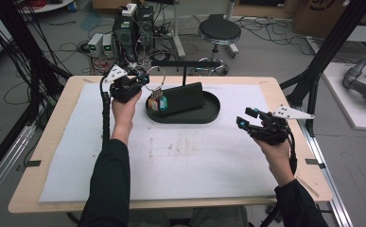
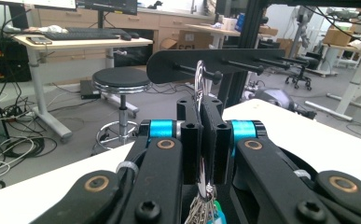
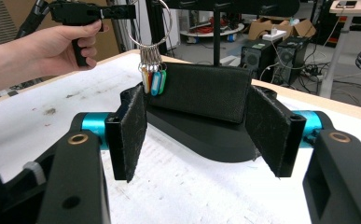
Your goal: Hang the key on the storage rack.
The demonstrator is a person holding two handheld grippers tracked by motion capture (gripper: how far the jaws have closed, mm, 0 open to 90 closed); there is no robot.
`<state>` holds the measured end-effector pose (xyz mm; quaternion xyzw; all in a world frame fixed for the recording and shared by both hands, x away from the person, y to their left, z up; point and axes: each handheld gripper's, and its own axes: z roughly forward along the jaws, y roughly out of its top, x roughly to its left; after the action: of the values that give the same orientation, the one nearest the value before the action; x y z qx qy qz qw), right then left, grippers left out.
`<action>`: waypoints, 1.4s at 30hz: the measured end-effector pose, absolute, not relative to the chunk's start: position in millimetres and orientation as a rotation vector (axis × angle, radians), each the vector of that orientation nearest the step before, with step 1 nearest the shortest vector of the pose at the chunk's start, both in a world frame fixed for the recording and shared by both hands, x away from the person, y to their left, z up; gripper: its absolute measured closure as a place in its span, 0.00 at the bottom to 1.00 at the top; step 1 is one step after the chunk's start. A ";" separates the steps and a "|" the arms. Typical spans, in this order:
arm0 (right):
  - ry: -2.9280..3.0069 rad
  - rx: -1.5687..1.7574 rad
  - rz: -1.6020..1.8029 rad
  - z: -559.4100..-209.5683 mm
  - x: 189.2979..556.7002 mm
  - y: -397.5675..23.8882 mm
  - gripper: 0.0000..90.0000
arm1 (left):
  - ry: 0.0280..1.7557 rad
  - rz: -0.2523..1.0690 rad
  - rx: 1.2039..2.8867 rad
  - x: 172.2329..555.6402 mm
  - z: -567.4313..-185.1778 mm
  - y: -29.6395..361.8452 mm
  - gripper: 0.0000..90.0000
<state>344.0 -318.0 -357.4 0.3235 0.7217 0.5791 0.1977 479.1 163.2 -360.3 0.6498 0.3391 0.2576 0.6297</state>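
Key ring with blank coloured tags hangs clamped in the left gripper, above the black tray's left end. Right gripper hovers right of that tray, jaws wide, holding nothing.

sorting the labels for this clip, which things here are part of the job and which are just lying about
In the job:
- key ring with coloured tags, pinched in the left gripper
- peg rack on the black tray

Lying about:
- right gripper, idle, jaws open
- stool
- computers
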 end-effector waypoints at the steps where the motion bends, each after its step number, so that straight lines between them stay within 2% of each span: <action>1: 2.020 0.905 1.622 -357.4 344.0 -318.0 0.44 | 0.779 0.595 1.488 479.4 -360.7 162.9 0.96; 29: 2.024 0.906 1.619 -357.6 344.0 -317.3 0.44 | 0.839 0.649 1.527 481.7 -364.0 158.7 0.91; 33: 2.024 0.907 1.619 -357.7 344.1 -316.8 0.44 | 0.864 0.650 1.516 481.5 -363.5 160.7 0.82; 39: 2.028 0.906 1.617 -357.4 343.4 -316.4 0.44 | 0.908 0.713 1.542 480.3 -362.2 160.9 0.54; 42: 2.028 0.902 1.616 -357.8 344.1 -315.9 0.44 | 0.929 0.747 1.560 478.9 -360.8 161.1 0.43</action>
<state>344.1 -315.9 -357.8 0.3222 0.7241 0.5772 0.1967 478.9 161.1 -360.8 0.6605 0.3934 0.3163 0.5559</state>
